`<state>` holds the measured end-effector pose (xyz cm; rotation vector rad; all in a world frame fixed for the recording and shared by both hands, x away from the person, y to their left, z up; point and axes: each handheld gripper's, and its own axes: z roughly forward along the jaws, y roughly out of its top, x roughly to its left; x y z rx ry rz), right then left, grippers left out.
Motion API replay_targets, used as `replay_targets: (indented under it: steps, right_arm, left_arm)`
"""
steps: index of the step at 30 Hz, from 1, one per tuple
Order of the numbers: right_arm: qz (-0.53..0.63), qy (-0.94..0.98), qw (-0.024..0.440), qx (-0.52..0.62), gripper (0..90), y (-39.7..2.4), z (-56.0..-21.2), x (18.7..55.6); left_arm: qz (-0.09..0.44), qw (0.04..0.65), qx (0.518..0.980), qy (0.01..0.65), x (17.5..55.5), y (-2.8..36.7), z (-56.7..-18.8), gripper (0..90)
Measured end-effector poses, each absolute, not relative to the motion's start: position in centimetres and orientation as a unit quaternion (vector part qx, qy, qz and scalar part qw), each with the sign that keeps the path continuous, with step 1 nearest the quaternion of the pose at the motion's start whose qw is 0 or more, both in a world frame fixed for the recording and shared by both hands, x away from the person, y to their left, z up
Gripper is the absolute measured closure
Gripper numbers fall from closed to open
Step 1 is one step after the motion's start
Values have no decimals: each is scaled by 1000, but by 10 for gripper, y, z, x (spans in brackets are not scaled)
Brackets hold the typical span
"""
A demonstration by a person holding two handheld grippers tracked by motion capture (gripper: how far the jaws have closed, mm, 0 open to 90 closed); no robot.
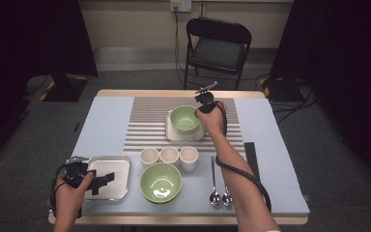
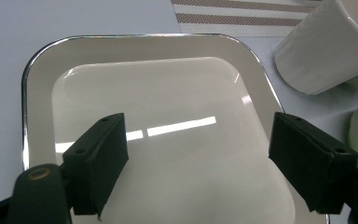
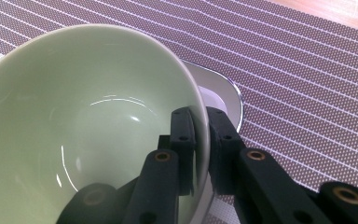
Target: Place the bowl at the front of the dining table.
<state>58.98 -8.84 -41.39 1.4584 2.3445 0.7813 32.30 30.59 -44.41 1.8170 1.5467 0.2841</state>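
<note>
High view: right gripper (image 1: 206, 105) at the 3 o'clock rim of the far green bowl (image 1: 184, 118), which sits on a small plate (image 1: 171, 133) on the striped mat (image 1: 147, 123). Left gripper (image 1: 99, 181) hovers over the tray (image 1: 121, 164) at the desk's (image 1: 101, 121) near-left.

Left gripper view: fingers wide apart, holding nothing.

Right gripper view: fingers (image 3: 182, 135) straddle the bowl wall, nearly closed (whether the pads press, I cannot tell). Judged step: setting the bowl down; next, open and withdraw.

From my station the table (image 1: 106, 116) is evenly lit from overhead while the room's corners at ten and two o'clock go black; glare streaks the tray (image 2: 168, 126), and the nearest jaws look soft.
</note>
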Motion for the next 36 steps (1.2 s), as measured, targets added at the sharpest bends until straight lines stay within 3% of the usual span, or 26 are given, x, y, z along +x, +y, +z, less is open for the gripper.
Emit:
replay_targets:
  steps: [36]
  right_arm:
    - [335, 798, 139, 482, 434, -105, -397, 581]
  left_arm:
    - [115, 365, 699, 604, 321, 310, -441, 191]
